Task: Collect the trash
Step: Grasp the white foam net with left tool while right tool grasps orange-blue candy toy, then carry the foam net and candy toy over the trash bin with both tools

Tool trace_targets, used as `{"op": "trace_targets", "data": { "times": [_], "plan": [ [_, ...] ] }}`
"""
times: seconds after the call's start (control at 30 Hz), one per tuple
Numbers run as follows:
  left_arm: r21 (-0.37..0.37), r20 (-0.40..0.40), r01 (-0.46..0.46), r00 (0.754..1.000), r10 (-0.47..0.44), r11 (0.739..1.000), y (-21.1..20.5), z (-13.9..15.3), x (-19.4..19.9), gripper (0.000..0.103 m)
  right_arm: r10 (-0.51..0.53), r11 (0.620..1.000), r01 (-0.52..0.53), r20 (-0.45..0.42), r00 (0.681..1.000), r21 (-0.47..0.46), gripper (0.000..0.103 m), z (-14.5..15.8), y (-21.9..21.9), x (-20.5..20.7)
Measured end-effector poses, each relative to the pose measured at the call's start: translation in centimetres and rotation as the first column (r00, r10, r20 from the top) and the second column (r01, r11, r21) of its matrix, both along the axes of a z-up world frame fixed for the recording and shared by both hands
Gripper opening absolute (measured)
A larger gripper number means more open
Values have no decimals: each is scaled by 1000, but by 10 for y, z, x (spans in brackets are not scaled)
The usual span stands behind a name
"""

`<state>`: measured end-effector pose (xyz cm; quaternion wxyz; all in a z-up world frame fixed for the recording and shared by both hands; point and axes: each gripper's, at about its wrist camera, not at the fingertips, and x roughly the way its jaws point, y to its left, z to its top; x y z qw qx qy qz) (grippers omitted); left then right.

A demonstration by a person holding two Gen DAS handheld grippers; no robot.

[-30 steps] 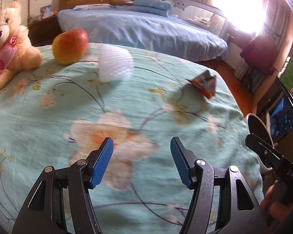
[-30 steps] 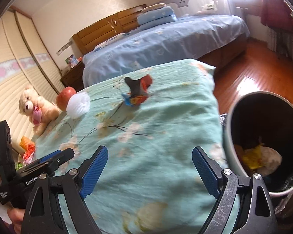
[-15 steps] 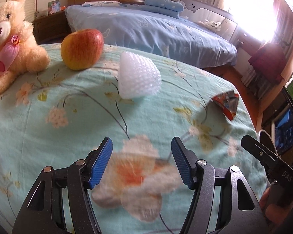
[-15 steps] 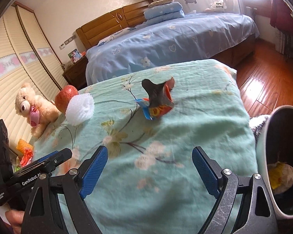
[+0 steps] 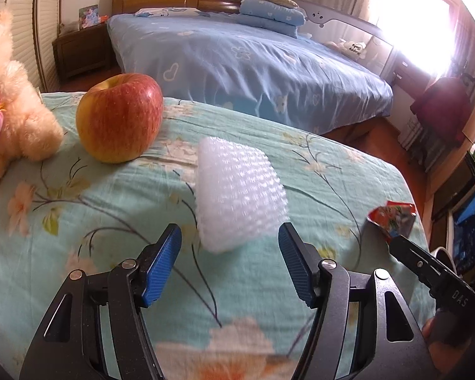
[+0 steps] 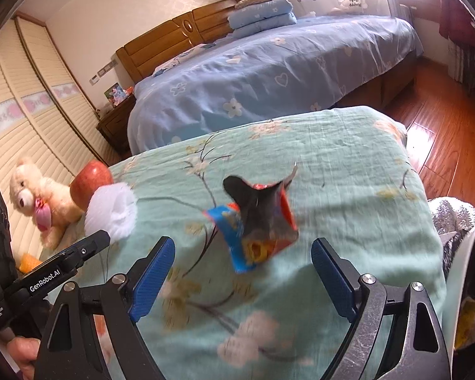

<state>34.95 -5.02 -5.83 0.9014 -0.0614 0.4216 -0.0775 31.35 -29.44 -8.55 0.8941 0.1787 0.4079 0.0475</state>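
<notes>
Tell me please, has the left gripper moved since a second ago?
Yes. The left gripper has advanced across the bedspread toward the white foam wrap, which now sits just beyond its open jaws.

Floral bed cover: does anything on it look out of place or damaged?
Yes. A torn-open snack wrapper lies crumpled near the cover's right edge, and a white foam net sits loose beside the apple. Both look like litter.
</notes>
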Motion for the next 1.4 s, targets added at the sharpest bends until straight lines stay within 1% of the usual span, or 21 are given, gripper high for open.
{"op": "trace_targets", "data": {
  "times": [0.07,0.1,0.13,0.17,0.2,0.23,0.27,0.33,0.37,0.4,0.47,0.63,0.8,1.0,1.17,1.4],
  "plan": [
    [4,-1,-4,1000,4,1000,-1,-2,3,65,-5,1000,5,-5,1000,10,88,-2,-2,4],
    [6,-2,-5,1000,5,1000,-1,-4,4,64,-7,1000,7,-6,1000,9,85,-3,-2,6],
    [5,-3,-4,1000,4,1000,-1,-5,6,63,-8,1000,8,-7,1000,7,80,-3,-2,7],
    [2,-5,-1,1000,1,1000,-1,-7,7,52,-7,1000,7,-7,1000,5,71,-3,-2,8],
    [-1,-11,3,1000,-3,1000,-2,-9,7,38,-8,1000,8,-8,1000,3,66,-4,-2,9],
    [-6,-24,12,1000,-12,1000,-2,-12,8,32,-10,1000,10,-7,1000,-4,51,-5,-2,9],
    [-6,-26,14,1000,-14,1000,-2,-13,8,24,-11,1000,11,-9,1000,-12,44,-5,-2,10],
    [-2,-15,15,1000,-15,1000,-2,-12,4,19,-9,1000,9,-3,1000,-21,32,-6,-1,8],
    [-6,-14,20,1000,-20,1000,-2,-12,3,14,-5,1000,5,1,1000,-30,27,-5,0,6],
    [-9,-11,26,1000,-26,1000,-2,-11,0,12,-3,999,3,0,1000,-38,23,-5,0,5],
    [-9,0,32,999,-32,999,-4,-8,-8,11,1,999,0,6,1000,-36,22,-4,0,1],
    [-42,-2,65,998,-65,997,-14,-3,-32,11,9,1000,-9,15,1000,-20,21,0,-3,-18],
    [-75,-7,118,993,-118,990,-34,2,-58,11,13,1000,-13,25,1000,-12,21,7,-8,-43],
    [-91,-8,176,984,-177,980,-58,6,-85,11,5,1000,-5,38,999,-14,21,14,-15,-76],
    [-83,-13,231,972,-233,969,-80,7,-105,11,-10,1000,10,43,999,-7,21,16,-22,-101],
    [-84,-7,280,960,-281,956,-101,12,-131,11,-48,999,48,56,997,-2,21,19,-37,-133]
  ]
}}
